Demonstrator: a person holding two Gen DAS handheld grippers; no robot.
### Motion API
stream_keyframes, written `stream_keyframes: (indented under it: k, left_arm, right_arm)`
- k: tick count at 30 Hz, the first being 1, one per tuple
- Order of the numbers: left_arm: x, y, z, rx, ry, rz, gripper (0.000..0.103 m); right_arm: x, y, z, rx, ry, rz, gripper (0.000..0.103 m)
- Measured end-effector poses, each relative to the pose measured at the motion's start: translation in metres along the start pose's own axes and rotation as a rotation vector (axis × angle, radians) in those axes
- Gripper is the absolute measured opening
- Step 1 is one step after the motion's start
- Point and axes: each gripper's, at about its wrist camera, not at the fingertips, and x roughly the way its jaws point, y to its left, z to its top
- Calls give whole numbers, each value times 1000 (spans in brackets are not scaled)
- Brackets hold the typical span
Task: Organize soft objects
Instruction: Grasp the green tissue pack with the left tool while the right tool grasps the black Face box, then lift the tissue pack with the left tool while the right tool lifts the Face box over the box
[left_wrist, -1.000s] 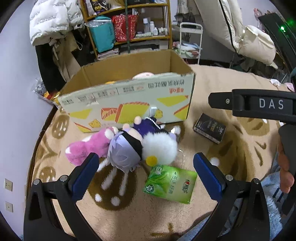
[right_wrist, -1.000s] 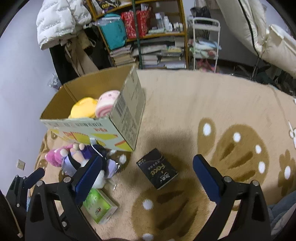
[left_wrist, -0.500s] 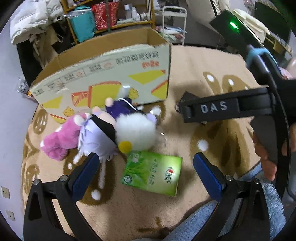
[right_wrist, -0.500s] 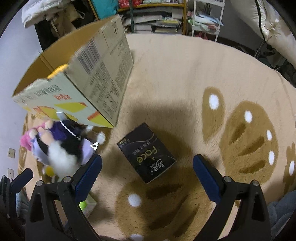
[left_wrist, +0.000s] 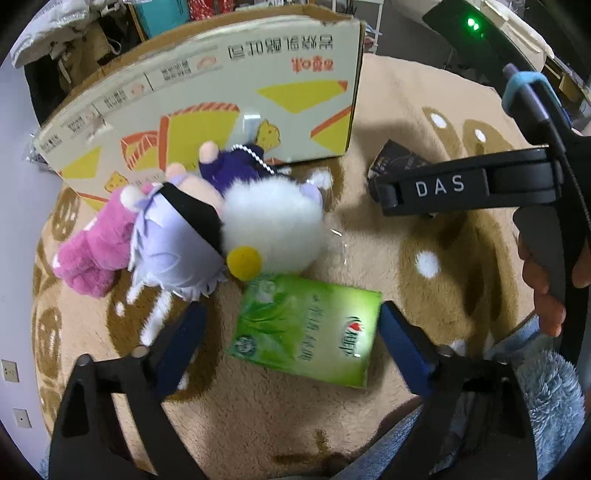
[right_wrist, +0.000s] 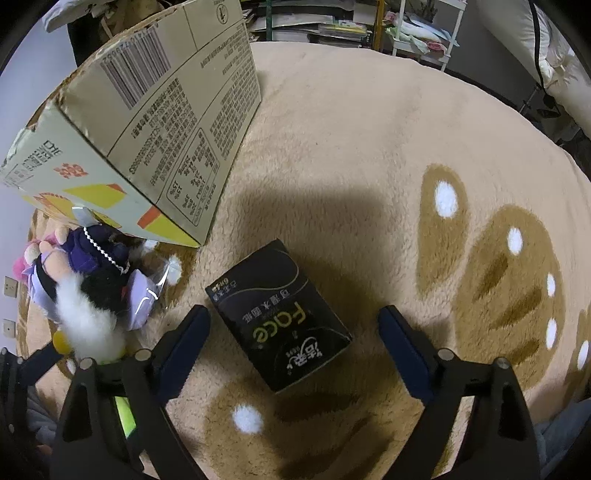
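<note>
A green tissue pack (left_wrist: 306, 328) lies on the rug between the open fingers of my left gripper (left_wrist: 291, 332). A black tissue pack (right_wrist: 277, 317) lies between the open fingers of my right gripper (right_wrist: 295, 328). Beyond the green pack lie a white fluffy plush (left_wrist: 273, 229), a lilac-haired doll (left_wrist: 177, 236) and a pink plush (left_wrist: 92, 254), all against the front of a cardboard box (left_wrist: 207, 99). The right gripper's body shows in the left wrist view (left_wrist: 461, 184), above the black pack (left_wrist: 399, 162).
The tan paw-print rug (right_wrist: 369, 140) covers the floor. The cardboard box (right_wrist: 147, 122) stands left of the black pack. Shelves with books and a white cart stand at the back (right_wrist: 369, 26). A wall with sockets is at the left.
Both grippers have moved down and forward: the left one closer to the green pack, the right one closer to the black pack. Both packs now lie between the open fingers.
</note>
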Motion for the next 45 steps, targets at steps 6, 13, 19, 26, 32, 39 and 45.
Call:
stream_keyframes:
  k: [6,13,19,26,32,39,45]
  left_arm:
    - [4,4,-1,-18,11,17,76]
    - [2,8,-1,-32,9,27,76]
    - [2,8,-2,-34,12,26,76]
    - [-6,9,-3,-33,-16,47,75]
    - [-30,8,-6,-27,-97,92,75]
    - [-69,13,-10,-31,-223,135,75]
    - [-99,19,-10,-19,-324,174,75]
  right_arm:
    - [6,5,-1,-21,8,-41,79]
    - [1,11,3,-63,-18,-75,77]
    - [0,17,-1,-71,-4,-43,59]
    - [-2,12,-1,-50,-4,3,57]
    - [-16,16,-2,-53,-29,15,57]
    - [-51,15,-7,-14,-110,49,57]
    - [-94,23,-17,-2,-226,68,57]
